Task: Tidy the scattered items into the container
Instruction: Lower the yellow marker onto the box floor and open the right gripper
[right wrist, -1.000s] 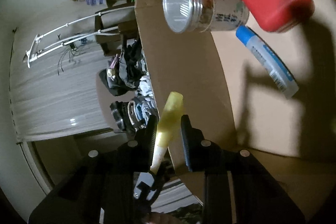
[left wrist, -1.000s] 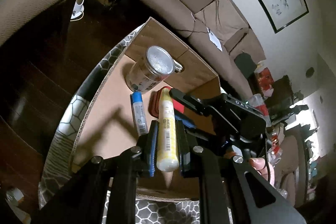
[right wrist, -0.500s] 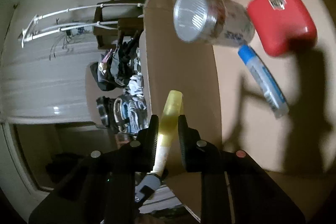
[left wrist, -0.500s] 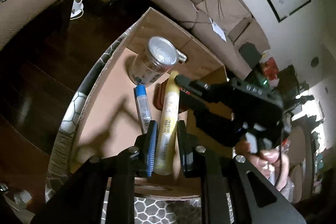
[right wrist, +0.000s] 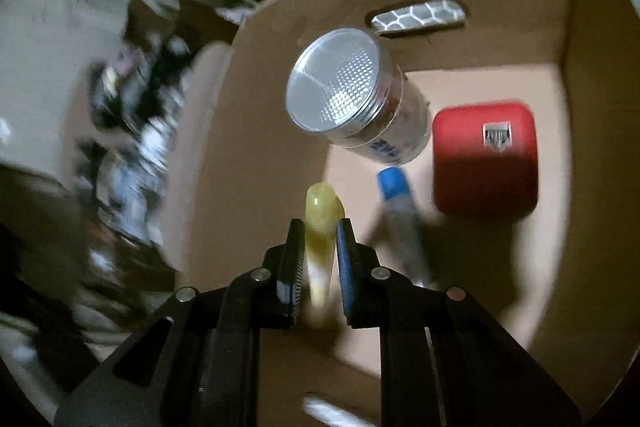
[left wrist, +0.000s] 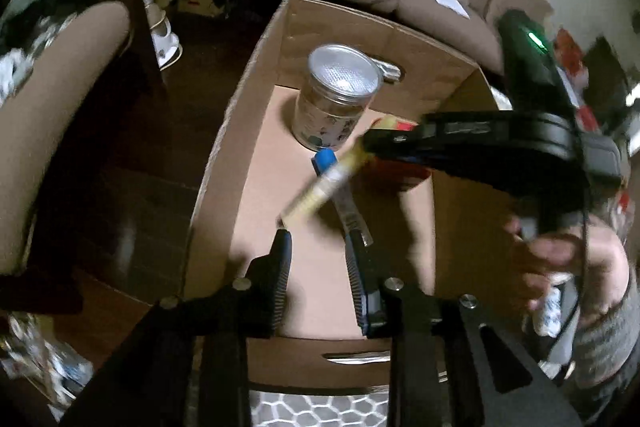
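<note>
- Box has a jar, red case and blue-capped tube inside
- Right gripper clamped on the yellow tube
- Left gripper jaws apart, gripping nothing

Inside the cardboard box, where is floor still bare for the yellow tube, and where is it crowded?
Bare floor runs along the left wall of the box, beside the blue-capped tube and nearer than the jar. The far right is crowded: jar, blue-capped tube and red case. The right gripper holds the yellow tube.
</note>
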A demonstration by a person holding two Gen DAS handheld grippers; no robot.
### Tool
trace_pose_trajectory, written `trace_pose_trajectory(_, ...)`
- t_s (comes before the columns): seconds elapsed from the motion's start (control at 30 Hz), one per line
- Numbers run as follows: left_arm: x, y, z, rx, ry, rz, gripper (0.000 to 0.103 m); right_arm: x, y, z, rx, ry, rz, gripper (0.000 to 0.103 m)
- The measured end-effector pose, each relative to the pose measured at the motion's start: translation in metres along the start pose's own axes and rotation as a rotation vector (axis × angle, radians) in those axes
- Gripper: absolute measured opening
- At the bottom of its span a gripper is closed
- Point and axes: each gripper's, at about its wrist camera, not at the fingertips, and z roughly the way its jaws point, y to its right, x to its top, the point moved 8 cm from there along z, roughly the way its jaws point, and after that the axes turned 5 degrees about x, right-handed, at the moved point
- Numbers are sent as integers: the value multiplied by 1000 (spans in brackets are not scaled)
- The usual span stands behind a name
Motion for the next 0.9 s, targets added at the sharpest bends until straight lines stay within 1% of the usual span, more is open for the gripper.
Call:
trace_pose_trajectory(0.07,0,-1,4,41,-7,31,30,1,-2,7,-61,-18,-68,15)
trace_pose_trajectory(0.13,-1,-3,8,63,-12,42,30,0,-4,10,-89,-18,-122,15)
trace_pose_trajectory(0.3,-2,-8,11,46,-12,23,30,15,-21,14,-141,-12,-184,15)
trace_pose_trajectory(0.43,1,-9,15,56,-6,30,30,14,-28,19,-186,-1,-260,15)
trace_pose_trajectory(0.53,1,-6,14,55,-3,46,30,14,-30,24,-193,2,-285,15)
trace_pose_trajectory(0.63,-2,-4,8,39,3,59,30,10,-35,19,-181,-26,-299,15)
trace_pose_trajectory(0.73,-4,-5,1,21,12,62,30,-1,-43,-1,-186,-46,-372,15)
trace_pose_trajectory(0.8,-3,-3,1,17,15,67,30,-15,-42,-15,-190,-89,-408,15)
trace_pose_trajectory(0.9,-4,1,3,23,10,77,30,-36,-38,-22,-219,-175,-447,15)
